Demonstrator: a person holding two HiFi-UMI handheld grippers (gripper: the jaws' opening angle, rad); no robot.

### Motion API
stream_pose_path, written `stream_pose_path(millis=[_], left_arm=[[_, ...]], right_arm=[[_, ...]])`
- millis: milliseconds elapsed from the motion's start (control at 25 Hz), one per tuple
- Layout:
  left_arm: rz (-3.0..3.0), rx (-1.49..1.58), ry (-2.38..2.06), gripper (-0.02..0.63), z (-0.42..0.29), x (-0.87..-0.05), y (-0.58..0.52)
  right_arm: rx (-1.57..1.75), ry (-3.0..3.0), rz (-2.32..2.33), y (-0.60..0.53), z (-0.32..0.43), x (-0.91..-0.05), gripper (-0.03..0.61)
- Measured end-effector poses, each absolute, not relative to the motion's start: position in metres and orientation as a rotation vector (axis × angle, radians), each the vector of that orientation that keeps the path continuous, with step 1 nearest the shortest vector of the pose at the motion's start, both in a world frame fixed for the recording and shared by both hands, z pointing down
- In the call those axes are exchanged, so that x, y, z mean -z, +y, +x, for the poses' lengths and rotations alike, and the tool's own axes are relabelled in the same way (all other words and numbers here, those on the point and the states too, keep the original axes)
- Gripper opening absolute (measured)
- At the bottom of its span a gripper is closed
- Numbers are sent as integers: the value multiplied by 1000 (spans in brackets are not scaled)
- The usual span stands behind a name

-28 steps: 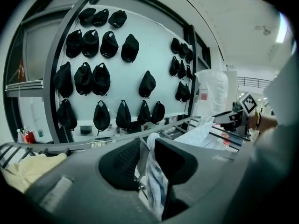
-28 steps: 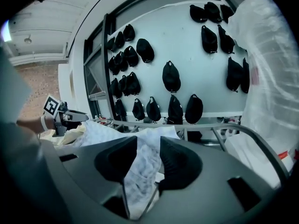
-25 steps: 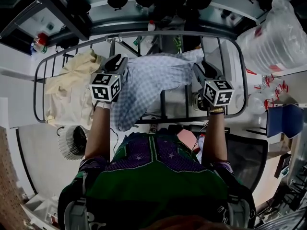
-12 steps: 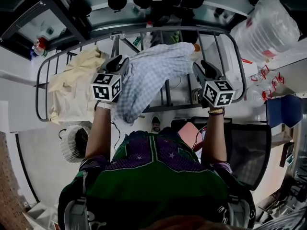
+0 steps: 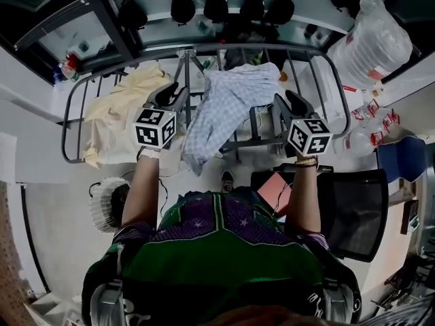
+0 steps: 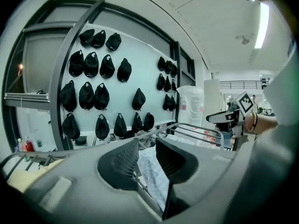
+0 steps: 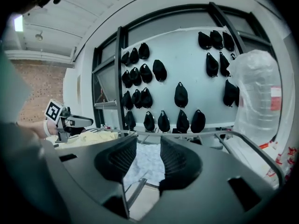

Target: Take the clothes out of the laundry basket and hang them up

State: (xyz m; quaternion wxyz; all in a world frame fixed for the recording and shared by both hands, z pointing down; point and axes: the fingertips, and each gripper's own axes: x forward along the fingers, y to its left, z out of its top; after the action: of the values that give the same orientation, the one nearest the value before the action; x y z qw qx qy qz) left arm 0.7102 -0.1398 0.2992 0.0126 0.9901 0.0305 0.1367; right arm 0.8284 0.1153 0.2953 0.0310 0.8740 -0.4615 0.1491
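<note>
A blue checked garment (image 5: pixel 231 100) lies draped over the bars of the metal drying rack (image 5: pixel 68 124), one end hanging below the front rail. It shows ahead of both pairs of jaws (image 6: pixel 152 171) (image 7: pixel 142 164). A pale yellow garment (image 5: pixel 126 114) hangs over the rack's left part. My left gripper (image 5: pixel 178 90) (image 6: pixel 147 146) hovers just left of the checked garment; its jaws have just been opening and hold nothing. My right gripper (image 5: pixel 284 100) (image 7: pixel 148 146) is open and empty to the garment's right. The white laundry basket (image 5: pixel 105 202) stands on the floor at lower left.
Rows of black caps (image 5: pixel 217 5) hang on the wall behind the rack. A big clear plastic bag (image 5: pixel 370 39) stands at the far right. A black chair (image 5: pixel 350 212) is at my right side, a blue item (image 5: pixel 397 158) beyond it.
Both grippers have drawn back from the rack and risen. The checked garment, earlier spread wide by the left gripper, now lies bunched narrower on the bars, apart from both grippers.
</note>
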Motion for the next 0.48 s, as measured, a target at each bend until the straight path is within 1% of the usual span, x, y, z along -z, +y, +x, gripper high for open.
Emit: stream_pose_path(millis=[480], left_arm=[[3084,-228,66,123,568,-252,-168]], right_arm=[[-278,-1404,2745,93,705,-243,144]])
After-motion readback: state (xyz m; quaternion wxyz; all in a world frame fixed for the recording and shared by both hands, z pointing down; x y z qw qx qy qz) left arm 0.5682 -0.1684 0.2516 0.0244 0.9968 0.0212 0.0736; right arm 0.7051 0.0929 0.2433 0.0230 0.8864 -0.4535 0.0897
